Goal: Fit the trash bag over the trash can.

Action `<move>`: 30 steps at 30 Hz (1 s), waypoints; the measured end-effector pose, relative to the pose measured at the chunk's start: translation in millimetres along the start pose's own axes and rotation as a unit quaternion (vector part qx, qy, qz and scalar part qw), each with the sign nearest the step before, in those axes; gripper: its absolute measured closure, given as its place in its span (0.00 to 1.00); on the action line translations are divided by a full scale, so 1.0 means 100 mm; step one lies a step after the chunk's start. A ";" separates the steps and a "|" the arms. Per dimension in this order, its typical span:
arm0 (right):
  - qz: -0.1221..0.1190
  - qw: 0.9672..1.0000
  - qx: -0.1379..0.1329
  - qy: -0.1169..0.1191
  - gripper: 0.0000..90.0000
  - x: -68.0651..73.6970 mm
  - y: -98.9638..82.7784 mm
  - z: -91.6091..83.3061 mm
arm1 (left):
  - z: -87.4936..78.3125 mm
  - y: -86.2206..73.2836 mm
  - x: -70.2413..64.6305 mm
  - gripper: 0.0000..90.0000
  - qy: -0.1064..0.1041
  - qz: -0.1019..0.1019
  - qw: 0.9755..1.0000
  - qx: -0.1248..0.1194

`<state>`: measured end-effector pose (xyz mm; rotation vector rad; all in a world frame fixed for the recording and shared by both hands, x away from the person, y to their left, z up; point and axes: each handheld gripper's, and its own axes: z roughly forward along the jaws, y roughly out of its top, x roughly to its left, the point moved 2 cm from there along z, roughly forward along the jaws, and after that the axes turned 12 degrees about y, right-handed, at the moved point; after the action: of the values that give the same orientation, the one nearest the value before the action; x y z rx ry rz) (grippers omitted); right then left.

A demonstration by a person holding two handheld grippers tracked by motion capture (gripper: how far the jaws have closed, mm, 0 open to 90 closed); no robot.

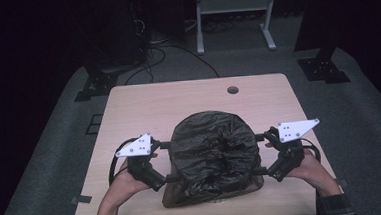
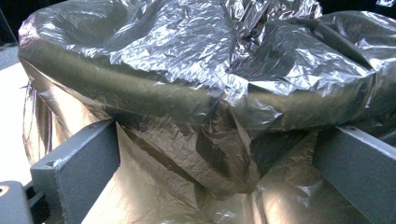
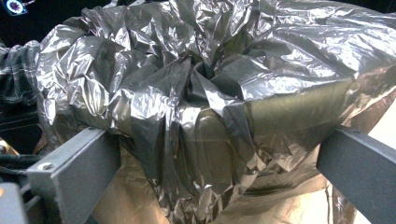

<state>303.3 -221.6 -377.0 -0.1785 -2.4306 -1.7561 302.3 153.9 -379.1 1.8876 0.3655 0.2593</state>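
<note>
Black plastic bag (image 1: 215, 153), likely lining a bin, sits mid-frame on table (image 1: 188, 95); left tool (image 1: 166, 161) and right tool (image 1: 262, 155) flank it, jaws wide, empty; next regrip film.

No readable text, labels, brand marks or nos. anywhere: none on the black plastic bag (image 1: 215, 153), none on the wooden table (image 1: 143, 103), none on the grey gripper plates.
</note>
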 end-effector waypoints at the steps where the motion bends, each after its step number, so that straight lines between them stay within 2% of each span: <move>1: 0.000 1.000 -0.001 0.002 0.00 0.02 0.00 0.01 | -0.03 -0.01 -0.02 0.00 -0.001 0.001 1.000 0.000; 4: -0.002 1.000 -0.007 0.000 0.00 0.07 -0.01 0.05 | -0.14 -0.03 -0.04 0.01 0.000 -0.011 1.000 -0.008; 8: -0.005 1.000 -0.011 -0.016 0.00 0.11 -0.01 0.01 | -0.37 0.01 0.06 0.01 0.035 -0.029 0.999 -0.017; 11: 0.000 1.000 -0.012 -0.019 0.00 0.12 -0.02 -0.02 | -0.47 0.17 0.07 0.00 0.048 -0.029 0.998 -0.020; 15: 0.003 1.000 -0.012 -0.027 0.00 0.13 -0.02 -0.07 | -0.48 0.41 0.04 0.00 0.058 -0.019 0.998 -0.023; 18: 0.007 0.999 -0.028 -0.029 0.00 0.14 -0.02 -0.14 | -0.42 0.63 0.00 0.00 0.056 -0.012 0.998 -0.031; 23: 0.004 0.998 -0.045 -0.043 0.00 0.16 0.02 -0.24 | -0.16 0.96 -0.10 0.00 0.033 0.023 0.999 -0.016; 27: 0.003 0.998 -0.047 -0.046 0.00 0.18 0.03 -0.27 | 0.09 1.14 -0.14 0.00 0.018 0.036 0.999 -0.006; 28: 0.003 0.998 -0.047 -0.046 0.00 0.18 0.03 -0.27 | 0.17 1.17 -0.15 0.00 0.014 0.034 0.999 -0.002; 30: 0.004 0.998 -0.046 -0.048 0.00 0.18 0.03 -0.28 | 0.28 1.21 -0.16 0.00 0.011 0.044 0.999 0.010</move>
<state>287.5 -246.7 -362.9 -0.2899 -2.4099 -1.9002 312.4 85.6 -274.3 1.9251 0.3019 0.3356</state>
